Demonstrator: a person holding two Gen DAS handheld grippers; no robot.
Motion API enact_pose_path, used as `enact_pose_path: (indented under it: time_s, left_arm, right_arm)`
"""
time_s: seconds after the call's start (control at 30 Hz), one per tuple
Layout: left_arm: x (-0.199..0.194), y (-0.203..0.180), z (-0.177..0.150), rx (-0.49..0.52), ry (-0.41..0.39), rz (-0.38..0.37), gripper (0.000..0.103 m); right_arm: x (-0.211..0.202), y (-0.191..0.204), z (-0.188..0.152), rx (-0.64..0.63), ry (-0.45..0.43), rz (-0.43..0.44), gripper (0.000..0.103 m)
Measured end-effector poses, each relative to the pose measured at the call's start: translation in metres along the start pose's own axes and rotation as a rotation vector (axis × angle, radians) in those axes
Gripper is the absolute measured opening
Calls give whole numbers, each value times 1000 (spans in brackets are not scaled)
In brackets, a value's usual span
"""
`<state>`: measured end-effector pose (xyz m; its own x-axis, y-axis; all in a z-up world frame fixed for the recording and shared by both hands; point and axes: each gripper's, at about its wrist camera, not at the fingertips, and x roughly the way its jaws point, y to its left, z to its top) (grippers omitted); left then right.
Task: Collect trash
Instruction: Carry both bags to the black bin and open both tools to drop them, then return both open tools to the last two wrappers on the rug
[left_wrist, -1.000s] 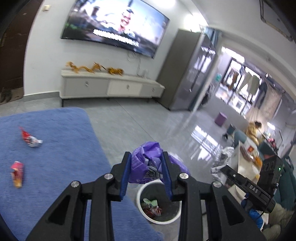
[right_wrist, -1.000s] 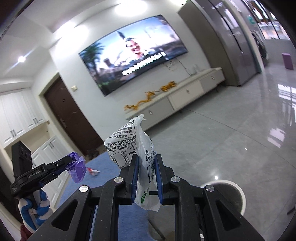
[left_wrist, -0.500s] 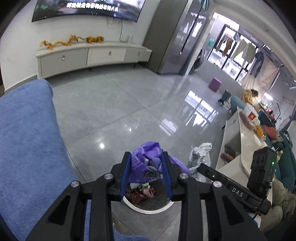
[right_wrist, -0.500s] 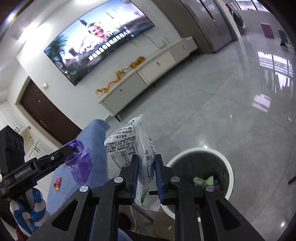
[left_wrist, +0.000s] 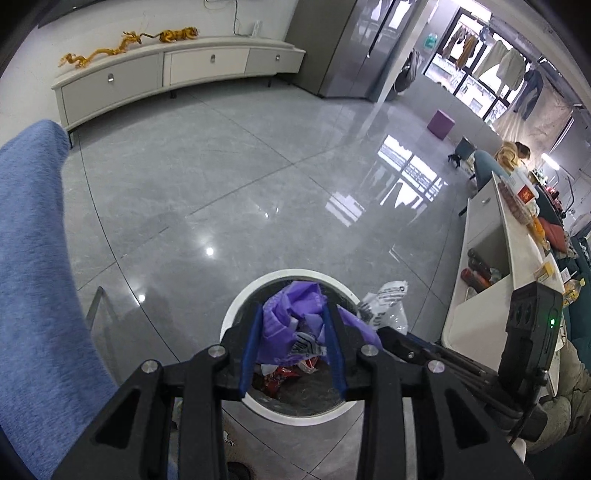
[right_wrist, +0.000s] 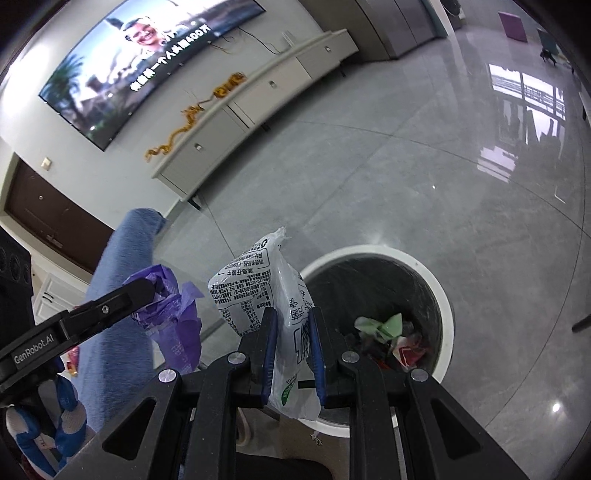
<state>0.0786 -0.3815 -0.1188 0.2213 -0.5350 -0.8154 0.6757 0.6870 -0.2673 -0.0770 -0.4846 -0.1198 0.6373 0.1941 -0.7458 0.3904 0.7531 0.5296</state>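
Observation:
My left gripper (left_wrist: 292, 314) is shut on a crumpled purple plastic bag (left_wrist: 291, 317) and holds it right above the white-rimmed trash bin (left_wrist: 240, 306); wrappers lie inside the bin. My right gripper (right_wrist: 291, 314) is shut on a white printed plastic bag (right_wrist: 255, 284) and holds it beside the left rim of the same bin (right_wrist: 441, 295). The left gripper with the purple bag (right_wrist: 170, 306) also shows in the right wrist view, to the left. The white bag (left_wrist: 388, 302) shows in the left wrist view by the bin's right rim.
A blue cloth-covered surface (left_wrist: 33, 277) runs along the left; a red wrapper (right_wrist: 72, 360) lies on it. A white counter (left_wrist: 487, 258) with clutter stands at the right. Grey tiled floor (left_wrist: 240, 184) stretches to a TV cabinet (left_wrist: 166, 70).
Both grippers have tilted down and moved over the bin, each still holding its bag. The bin now sits right under the purple bag.

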Motion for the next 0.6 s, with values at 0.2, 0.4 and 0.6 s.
enact_pose_path:
  time_s: [0.2, 0.4, 0.6]
  left_arm:
    - [23, -2, 3, -5, 32, 0, 33]
    - [34, 1, 2, -47, 71, -44, 49]
    - [28, 8, 1, -58, 63, -75, 57]
  right_arm:
    - [10, -9, -1, 25, 32, -24, 17]
    - [13, -14, -3, 46, 45, -49, 27]
    - [5, -14, -6, 51, 31, -71, 39]
